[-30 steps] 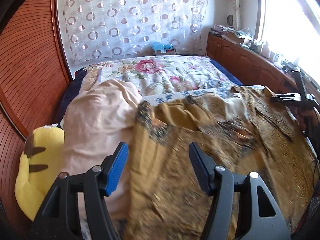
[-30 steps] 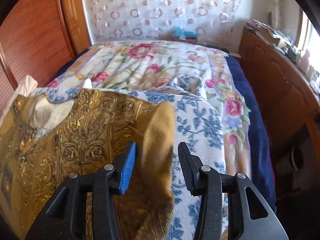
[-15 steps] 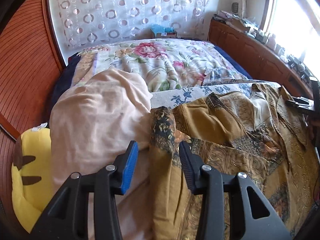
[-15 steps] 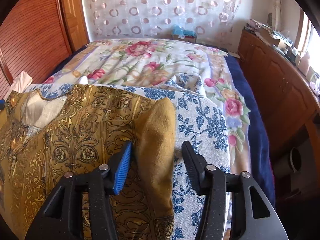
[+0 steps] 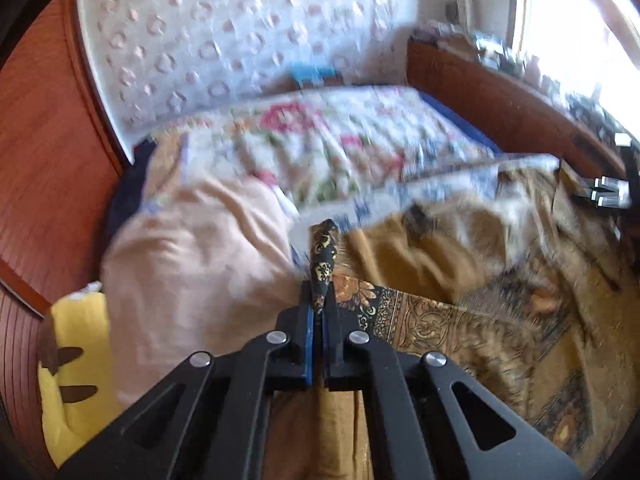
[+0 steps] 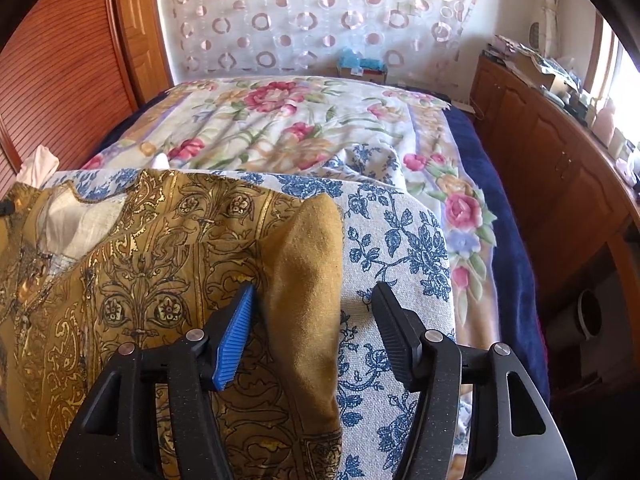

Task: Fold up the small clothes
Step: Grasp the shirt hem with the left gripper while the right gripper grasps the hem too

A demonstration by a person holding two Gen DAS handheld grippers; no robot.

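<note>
- One yellow plush toy (image 5: pixel 76 364) lies at far left, beside one peach blanket (image 5: pixel 192 276).
- One left gripper (image 5: pixel 319 312), jaws clamped on the gold garment (image 5: pixel 460 332)'s dark patterned edge.
- One right gripper (image 6: pixel 312 332), jaws opening, straddles that garment's plain folded sleeve (image 6: pixel 308 280) on the blue-flowered cloth (image 6: pixel 400 248).

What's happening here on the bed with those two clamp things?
A person is folding a gold patterned garment spread on a bed, holding a gripper in each hand. The left gripper is shut on a dark-trimmed edge of the garment, pinched between its fingers. The right gripper is not gripping: its jaws are opening, with a folded-over plain flap of the garment between them. The garment lies on a blue-flowered cloth, beside a peach blanket.
</note>
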